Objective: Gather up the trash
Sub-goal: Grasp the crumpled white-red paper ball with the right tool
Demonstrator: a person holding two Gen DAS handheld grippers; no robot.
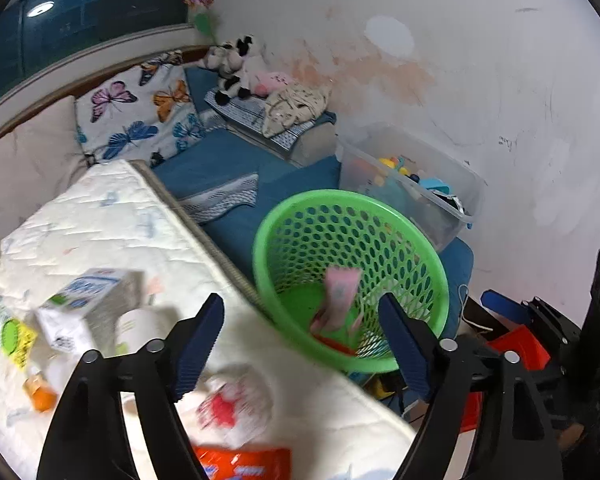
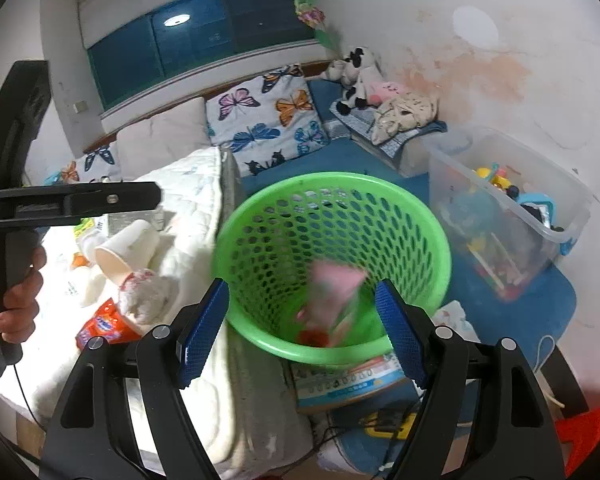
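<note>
A green perforated basket (image 2: 416, 216) stands beside the white mattress; it also shows in the left wrist view (image 1: 420, 248). A blurred pink wrapper (image 2: 334, 292) is inside it, over something red; the wrapper shows in the left wrist view too (image 1: 340, 294). My right gripper (image 2: 302, 332) is open and empty above the basket's near rim. My left gripper (image 1: 300, 344) is open and empty over the mattress edge. On the mattress lie a milk carton (image 1: 88, 304), a paper cup (image 2: 128, 246), a crumpled white paper (image 1: 236, 402), an orange packet (image 2: 104, 326) and a small orange item (image 1: 40, 394).
A clear plastic toy bin (image 2: 508, 200) stands right of the basket against the wall. Butterfly pillows (image 2: 268, 116) and plush toys (image 2: 356, 72) lie at the back. A tin (image 2: 348, 380) sits under the basket. The left gripper's body (image 2: 60, 200) shows at the left of the right wrist view.
</note>
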